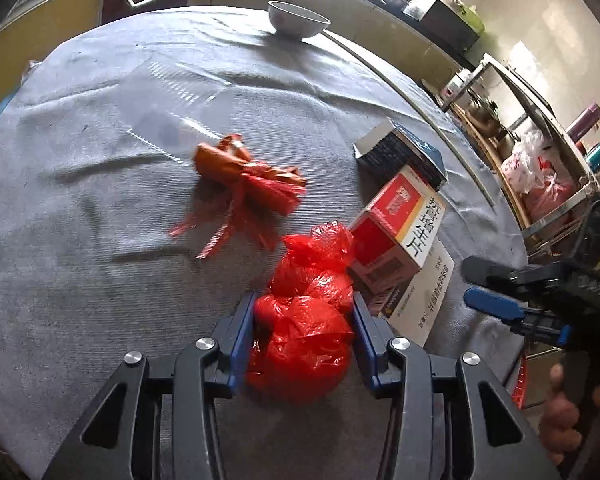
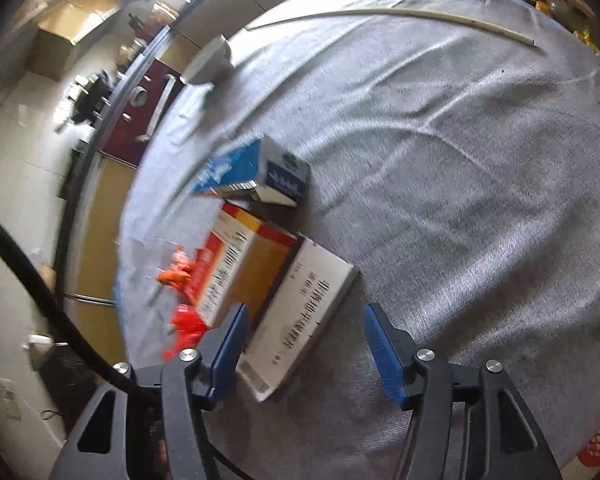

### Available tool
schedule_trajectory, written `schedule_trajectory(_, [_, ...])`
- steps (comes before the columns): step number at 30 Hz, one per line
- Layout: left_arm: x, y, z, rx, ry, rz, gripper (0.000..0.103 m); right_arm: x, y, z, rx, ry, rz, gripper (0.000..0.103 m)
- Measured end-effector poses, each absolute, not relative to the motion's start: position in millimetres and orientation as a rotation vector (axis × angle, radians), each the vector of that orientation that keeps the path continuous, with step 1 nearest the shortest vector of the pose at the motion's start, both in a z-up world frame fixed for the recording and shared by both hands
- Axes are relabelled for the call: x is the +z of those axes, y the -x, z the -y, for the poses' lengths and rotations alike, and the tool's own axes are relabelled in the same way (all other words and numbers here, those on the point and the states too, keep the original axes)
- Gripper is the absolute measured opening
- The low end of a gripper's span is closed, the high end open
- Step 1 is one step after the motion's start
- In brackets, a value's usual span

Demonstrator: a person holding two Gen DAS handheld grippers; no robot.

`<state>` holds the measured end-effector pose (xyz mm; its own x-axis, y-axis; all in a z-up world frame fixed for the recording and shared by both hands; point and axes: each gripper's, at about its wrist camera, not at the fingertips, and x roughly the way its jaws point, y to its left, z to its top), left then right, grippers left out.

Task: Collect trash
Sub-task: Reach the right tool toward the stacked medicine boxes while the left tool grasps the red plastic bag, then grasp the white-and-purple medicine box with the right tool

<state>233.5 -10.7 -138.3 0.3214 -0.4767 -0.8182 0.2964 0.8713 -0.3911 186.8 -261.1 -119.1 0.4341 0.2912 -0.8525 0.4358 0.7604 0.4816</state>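
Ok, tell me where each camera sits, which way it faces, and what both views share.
Left wrist: on the left gripper, looking across the table at the red bag between its fingers; the right gripper and a hand show at right.
Right wrist: on the right gripper, open, looking down over the white box; a black cable crosses at left.
Shared: the grey cloth, red-and-white box, blue box, bowl.

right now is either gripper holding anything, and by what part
The left gripper is shut on the red plastic bag, pinching its lower bulging body. The right gripper is open, holding nothing.
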Motion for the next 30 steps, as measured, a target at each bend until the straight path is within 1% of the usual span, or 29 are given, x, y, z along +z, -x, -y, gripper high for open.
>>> schedule_trajectory(9, [-135.0, -209.3, -6.8, -0.525, 0.214, -1.139, 0.046, -124.6, -213.5, 216.6, -0.162, -0.596, -1.197, 0.063])
schedule_trajectory(13, [-130.7, -197.6, -19.9, -0.514, 0.238, -1.133, 0.046, -125.8, -232.6, 195.4, -0.206, -0.471, -1.220, 0.065])
schedule_trajectory(16, [-128.2, -190.8, -30.6, -0.499, 0.266, -1.130, 0.046, -126.0, -246.7, 173.3, -0.219, -0.313, -1.242, 0.068])
schedule_trajectory(19, [-125.2, -186.5, -36.0, -0.489, 0.265, -1.120, 0.046, -125.6, -245.2, 163.0, -0.197, -0.243, -1.236, 0.069])
schedule_trajectory(21, [-122.1, -184.2, -35.6, -0.489, 0.256, -1.109, 0.046, -124.5, -241.6, 159.9, -0.176, -0.195, -1.233, 0.065])
schedule_trajectory(24, [-115.5, -178.1, -31.6, -0.496, 0.236, -1.091, 0.046, -121.3, -230.0, 165.2, -0.153, -0.204, -1.226, 0.057])
schedule_trajectory(30, [-102.5, -163.8, -15.9, -0.526, 0.201, -1.076, 0.046, -113.4, -194.4, 200.6, -0.139, -0.294, -1.206, 0.055])
